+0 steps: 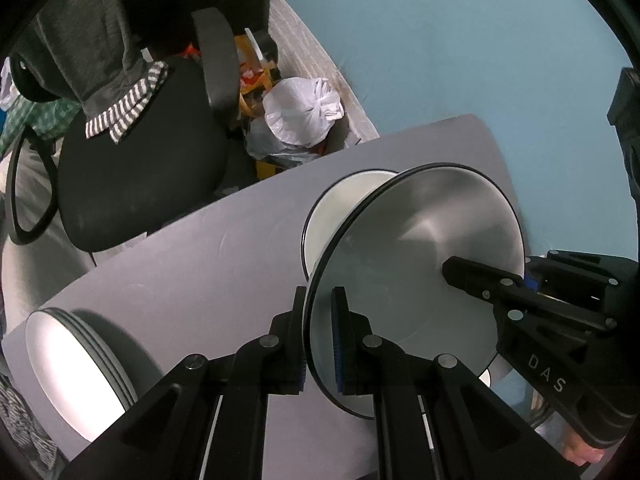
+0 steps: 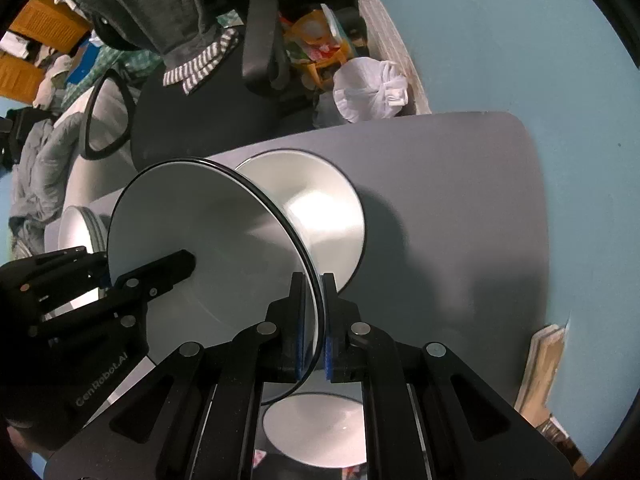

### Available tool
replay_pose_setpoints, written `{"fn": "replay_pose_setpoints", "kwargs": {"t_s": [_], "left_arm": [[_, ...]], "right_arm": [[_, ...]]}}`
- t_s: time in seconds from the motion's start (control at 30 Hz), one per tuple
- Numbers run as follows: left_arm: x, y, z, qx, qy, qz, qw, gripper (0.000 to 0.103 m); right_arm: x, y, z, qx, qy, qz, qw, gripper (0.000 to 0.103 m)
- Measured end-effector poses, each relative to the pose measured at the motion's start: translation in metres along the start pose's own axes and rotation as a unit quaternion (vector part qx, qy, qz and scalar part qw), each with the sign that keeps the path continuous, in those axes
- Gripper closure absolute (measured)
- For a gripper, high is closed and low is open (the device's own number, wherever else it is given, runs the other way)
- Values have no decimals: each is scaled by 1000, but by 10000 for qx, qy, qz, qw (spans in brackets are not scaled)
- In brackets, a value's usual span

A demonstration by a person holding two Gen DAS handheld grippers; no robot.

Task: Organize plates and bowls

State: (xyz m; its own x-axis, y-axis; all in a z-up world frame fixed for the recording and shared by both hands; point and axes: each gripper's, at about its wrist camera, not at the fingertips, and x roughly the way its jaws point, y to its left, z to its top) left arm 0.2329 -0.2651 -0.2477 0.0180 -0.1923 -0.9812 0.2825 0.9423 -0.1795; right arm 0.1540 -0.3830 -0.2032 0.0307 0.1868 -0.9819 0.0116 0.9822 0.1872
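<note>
Dim overhead light; plate [image 2: 320, 208] glare; warped, vignetted edges

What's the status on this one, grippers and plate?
Left gripper and right gripper both clamped on the raised plate, opposite rims. White bowl just behind it. Plate stack at the table's far-left edge.

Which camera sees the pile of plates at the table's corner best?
The left wrist view. There the stack of plates sits large at the table's near corner, with its layered rims showing. In the right wrist view the stack of plates is small and half hidden behind the held plate and the left gripper.
</note>
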Motion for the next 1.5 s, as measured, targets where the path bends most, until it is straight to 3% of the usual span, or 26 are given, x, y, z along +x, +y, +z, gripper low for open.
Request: {"fn": "replay_pose_setpoints", "kwargs": {"t_s": [0.23,0.77,1.17,1.2,1.23,1.3,1.5], "left_arm": [[14,0,8,-88,171,-79,9998,94],[24,-3,13,72,252,327,9991,89],[31,1,13,5,382,212,9990,86],[31,1,12,-15,388,196,9991,85],[31,2,12,-37,381,154,9991,80],[29,3,12,-60,334,150,9993,78],[22,5,9,-124,249,137,9995,77]], "right_arm": [[11,-7,13,46,139,-21,9999,96],[22,-16,22,103,173,-45,9998,96],[21,-15,27,-14,200,-59,9998,90],[20,-14,27,-23,180,-67,9998,86],[19,-13,26,-32,155,-105,9998,74],[15,-10,25,-63,53,-264,9996,64],[11,-7,23,-144,-23,-339,9993,63]]}}
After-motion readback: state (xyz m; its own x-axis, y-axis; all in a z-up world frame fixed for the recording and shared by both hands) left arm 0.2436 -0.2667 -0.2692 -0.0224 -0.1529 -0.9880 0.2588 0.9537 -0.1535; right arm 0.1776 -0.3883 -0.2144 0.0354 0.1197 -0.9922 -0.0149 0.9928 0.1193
